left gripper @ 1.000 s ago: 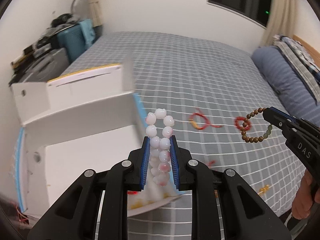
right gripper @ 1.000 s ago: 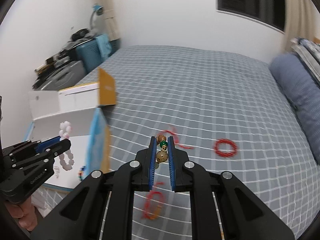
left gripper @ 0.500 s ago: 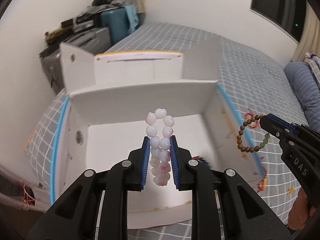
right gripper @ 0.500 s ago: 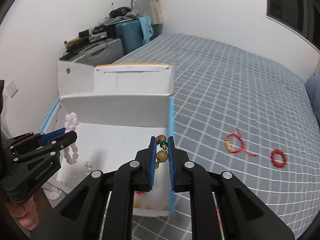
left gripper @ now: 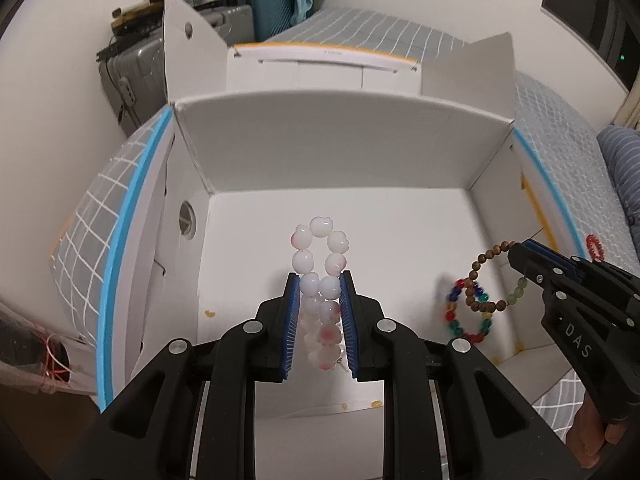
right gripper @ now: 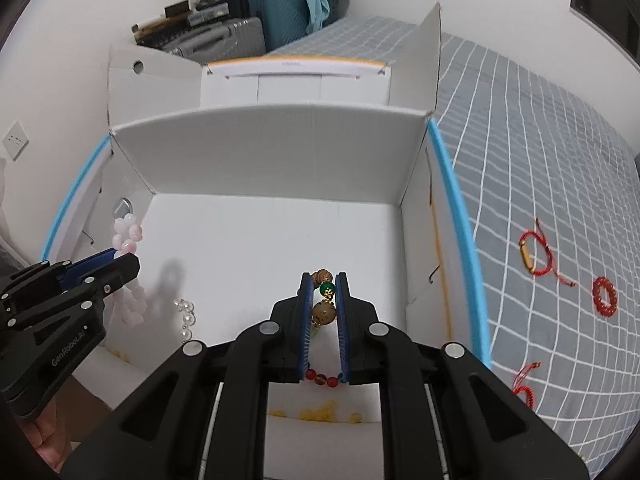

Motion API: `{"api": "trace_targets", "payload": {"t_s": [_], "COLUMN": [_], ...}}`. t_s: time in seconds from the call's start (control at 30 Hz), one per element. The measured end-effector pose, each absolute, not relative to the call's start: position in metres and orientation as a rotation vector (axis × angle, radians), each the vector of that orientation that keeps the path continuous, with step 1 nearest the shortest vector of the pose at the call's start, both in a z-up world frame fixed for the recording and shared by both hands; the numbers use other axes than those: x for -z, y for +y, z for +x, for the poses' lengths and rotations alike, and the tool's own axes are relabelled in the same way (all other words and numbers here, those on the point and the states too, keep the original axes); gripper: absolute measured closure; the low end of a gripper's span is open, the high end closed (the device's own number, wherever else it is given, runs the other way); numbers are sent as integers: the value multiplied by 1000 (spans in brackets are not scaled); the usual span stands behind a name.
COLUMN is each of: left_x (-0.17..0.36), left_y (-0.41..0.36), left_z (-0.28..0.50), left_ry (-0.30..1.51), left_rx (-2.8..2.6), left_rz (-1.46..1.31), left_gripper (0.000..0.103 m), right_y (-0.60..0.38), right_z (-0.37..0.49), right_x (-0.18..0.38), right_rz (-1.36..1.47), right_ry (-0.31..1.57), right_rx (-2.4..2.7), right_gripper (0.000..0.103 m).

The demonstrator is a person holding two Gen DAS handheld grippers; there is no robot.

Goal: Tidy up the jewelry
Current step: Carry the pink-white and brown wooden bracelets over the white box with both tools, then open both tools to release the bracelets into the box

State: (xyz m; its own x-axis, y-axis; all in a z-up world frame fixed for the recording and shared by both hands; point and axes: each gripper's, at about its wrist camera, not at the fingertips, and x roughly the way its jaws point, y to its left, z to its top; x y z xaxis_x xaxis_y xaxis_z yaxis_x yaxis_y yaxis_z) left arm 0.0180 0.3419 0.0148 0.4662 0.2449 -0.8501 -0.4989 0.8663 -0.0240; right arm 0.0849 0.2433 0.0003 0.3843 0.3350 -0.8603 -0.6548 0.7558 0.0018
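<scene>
Now nearer: two grippers, two bracelets, one box point(left gripper: 344, 148)

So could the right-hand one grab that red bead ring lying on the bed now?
Probably not yet: the right gripper has its jaws shut on a brown bead bracelet over the white box. The red bead ring lies uncovered on the bedspread.
</scene>
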Motion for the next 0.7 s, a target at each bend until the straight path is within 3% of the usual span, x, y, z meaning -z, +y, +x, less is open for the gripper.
{"api": "trace_targets", "payload": {"t_s": [0.6,0.67,0.7], "left_x": [1,-3,-5], "left_y": [352,351,350], "left_z": [23,22,21], "left_ry": [1029,1019,1013], "left_rx": [-449,-462,-466], "left_rz": [-333,-320,-318], "left_gripper": [80,76,72], "right_y": [254,253,252], "right_z": [87,85,83], "right_x": [12,9,4], "right_rz": [-405,-406,-402], "right_ry": [1017,1006,991], "right_rx": [-640,-645,-648], "right_gripper": [90,81,71]}}
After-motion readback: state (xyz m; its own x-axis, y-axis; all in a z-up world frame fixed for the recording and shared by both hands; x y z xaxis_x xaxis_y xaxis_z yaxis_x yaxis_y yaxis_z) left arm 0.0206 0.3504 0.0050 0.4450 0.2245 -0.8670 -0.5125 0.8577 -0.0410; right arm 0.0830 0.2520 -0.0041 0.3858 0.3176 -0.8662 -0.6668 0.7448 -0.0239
